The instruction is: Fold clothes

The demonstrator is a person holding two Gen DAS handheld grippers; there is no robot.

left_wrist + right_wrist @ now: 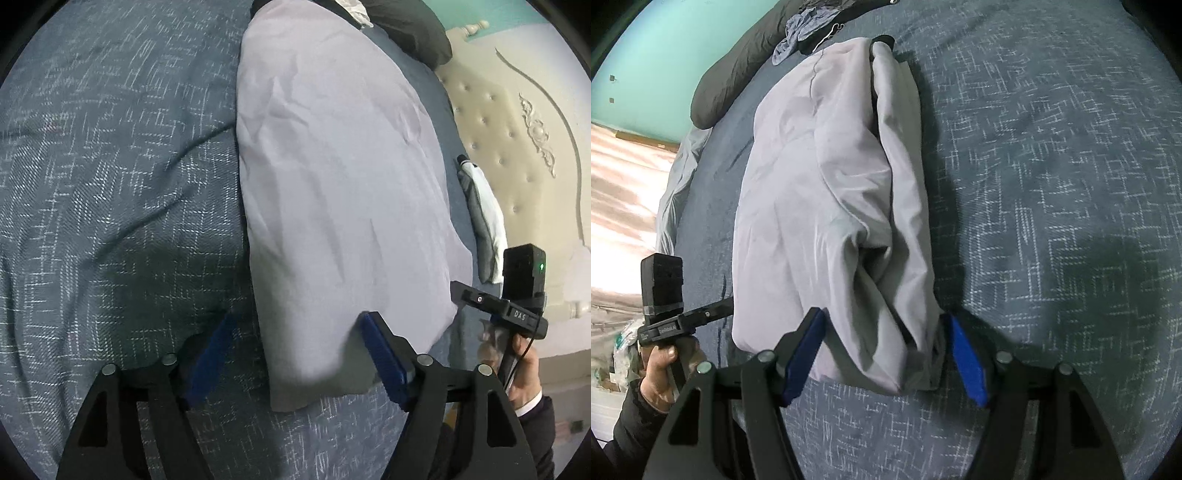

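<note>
Both claws spread: left gripper [295, 354], right gripper [882, 354] straddle near end of folded pale garment [831, 192]. Risk: pinching top layer only, fold slips open.

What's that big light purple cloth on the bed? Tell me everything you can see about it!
The light purple garment is thin, smooth-looking fabric folded into one long narrow bundle. It lies flat on the dark blue patterned bedspread, wrinkled, with layers bunched along one side. A small dark part peeks out at its far end. Both grippers are open at its near end: the left gripper straddles one corner, the right gripper the other. Which garment it is cannot be told.
</note>
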